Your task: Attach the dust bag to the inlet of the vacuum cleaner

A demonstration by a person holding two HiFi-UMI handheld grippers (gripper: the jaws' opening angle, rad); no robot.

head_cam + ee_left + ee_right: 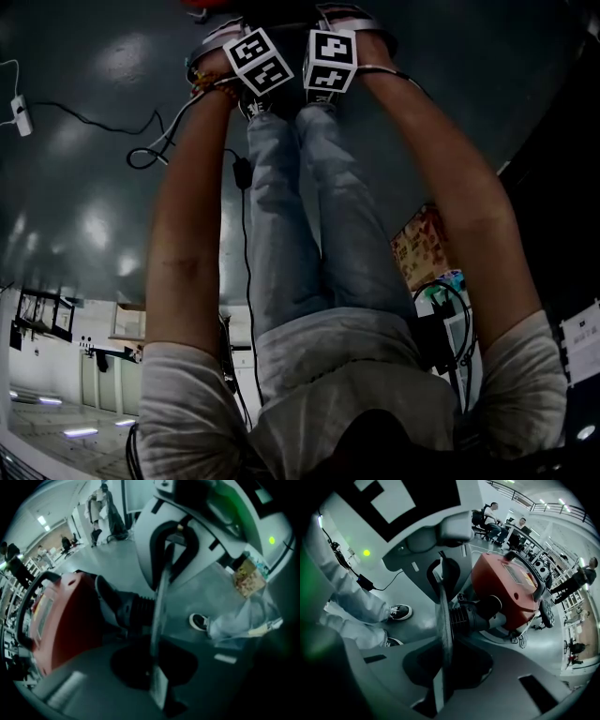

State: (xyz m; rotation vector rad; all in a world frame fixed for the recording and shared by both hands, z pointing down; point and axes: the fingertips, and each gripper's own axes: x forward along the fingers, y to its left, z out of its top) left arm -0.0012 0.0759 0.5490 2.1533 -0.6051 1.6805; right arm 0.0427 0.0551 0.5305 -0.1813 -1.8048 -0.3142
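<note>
The red vacuum cleaner (pixel 512 587) stands on the grey floor, its black ribbed inlet (pixel 465 616) pointing at my grippers. A thin grey flat piece, the dust bag's collar (pixel 443 630), stands edge-on just in front of that inlet. My right gripper (pixel 440 667) is shut on its lower edge. From the other side, the left gripper (pixel 157 667) is shut on the same collar (pixel 160 616), beside the inlet (pixel 135 610) and the vacuum (pixel 61 620). In the head view only the marker cubes of the left gripper (pixel 258 63) and right gripper (pixel 330 60) show; the bag is hidden.
The person's jeans-clad legs (pixel 309 216) and dark shoes (pixel 399 612) stand right by the vacuum. A black cable (pixel 142 155) and a white power strip (pixel 21 114) lie on the floor to the left. A patterned box (pixel 422 246) sits at the right. Desks and people fill the background.
</note>
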